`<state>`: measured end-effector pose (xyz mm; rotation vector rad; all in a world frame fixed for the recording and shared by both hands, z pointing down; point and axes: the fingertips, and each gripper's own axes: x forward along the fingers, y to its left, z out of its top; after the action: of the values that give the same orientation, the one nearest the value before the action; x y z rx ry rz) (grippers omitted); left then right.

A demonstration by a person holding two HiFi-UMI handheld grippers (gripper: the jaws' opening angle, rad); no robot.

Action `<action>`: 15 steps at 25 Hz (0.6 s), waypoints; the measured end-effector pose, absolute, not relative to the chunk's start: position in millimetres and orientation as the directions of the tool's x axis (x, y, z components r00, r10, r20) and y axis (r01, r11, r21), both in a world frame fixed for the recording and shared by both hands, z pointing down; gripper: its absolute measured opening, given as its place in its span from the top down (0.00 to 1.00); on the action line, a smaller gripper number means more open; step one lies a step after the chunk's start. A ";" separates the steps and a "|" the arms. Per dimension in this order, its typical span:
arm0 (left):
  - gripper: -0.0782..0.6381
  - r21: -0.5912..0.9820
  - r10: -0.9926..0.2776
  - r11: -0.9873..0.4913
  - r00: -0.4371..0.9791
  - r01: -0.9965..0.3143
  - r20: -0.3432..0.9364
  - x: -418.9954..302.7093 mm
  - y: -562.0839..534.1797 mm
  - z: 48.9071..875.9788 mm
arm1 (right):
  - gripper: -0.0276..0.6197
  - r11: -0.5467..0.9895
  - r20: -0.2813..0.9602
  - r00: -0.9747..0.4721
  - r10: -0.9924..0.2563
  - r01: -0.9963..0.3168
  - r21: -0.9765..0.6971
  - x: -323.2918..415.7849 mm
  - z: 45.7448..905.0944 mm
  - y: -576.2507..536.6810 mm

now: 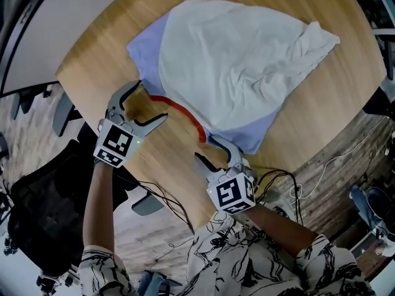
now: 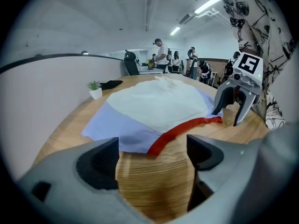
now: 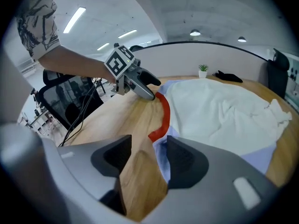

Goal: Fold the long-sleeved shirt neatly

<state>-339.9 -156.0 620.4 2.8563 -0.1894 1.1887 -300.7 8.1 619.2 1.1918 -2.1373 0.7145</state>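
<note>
Our right gripper (image 1: pixel 207 148) sits low in the centre of the head view and the left gripper (image 1: pixel 152 100) at middle left. Both are at the near edge of the long-sleeved shirt (image 1: pixel 228 66), which lies spread on the wooden table (image 1: pixel 333 110) in the upper middle. We fear the jaws may catch only the red band (image 1: pixel 182 111) or one layer, making the fold crooked. Left jaws stand wide over bare wood. Right jaws stand half apart with the lilac edge beside one pad, nothing gripped.
</note>
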 end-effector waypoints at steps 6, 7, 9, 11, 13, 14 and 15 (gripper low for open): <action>0.45 0.007 -0.080 -0.993 0.700 -0.122 0.710 -340.2 -164.9 627.9 | 0.78 0.387 0.738 -0.345 -0.580 -0.914 -0.123 -284.3 629.4 -3.5; 0.48 -0.016 -0.083 -0.995 0.690 -0.103 0.719 -339.9 -163.7 629.1 | 0.81 0.383 0.740 -0.333 -0.584 -0.917 -0.111 -282.1 629.8 -4.1; 0.56 -0.048 -0.085 -0.996 0.678 -0.074 0.730 -339.8 -158.7 630.8 | 0.86 0.380 0.743 -0.315 -0.590 -0.921 -0.089 -278.8 630.4 -4.6; 0.66 -0.047 -0.074 -0.997 0.680 -0.059 0.729 -339.6 -150.9 632.9 | 0.90 0.386 0.743 -0.307 -0.595 -0.920 -0.072 -277.0 630.9 -5.2; 0.75 -0.065 -0.077 -0.997 0.675 -0.042 0.734 -339.9 -143.0 636.5 | 0.90 0.396 0.742 -0.306 -0.597 -0.916 -0.059 -276.5 631.3 -5.0; 0.80 -0.085 -0.088 -0.996 0.666 -0.036 0.741 -340.5 -140.8 637.8 | 0.90 0.399 0.742 -0.308 -0.595 -0.915 -0.060 -276.7 631.4 -4.8; 0.86 -0.105 -0.102 -0.994 0.659 -0.035 0.746 -341.1 -140.1 637.9 | 0.91 0.399 0.742 -0.313 -0.593 -0.914 -0.068 -276.8 631.2 -4.7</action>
<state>-341.1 -140.1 637.9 2.9347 -0.1215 1.3273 -276.8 -4.7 631.2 1.2816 -2.0236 0.6525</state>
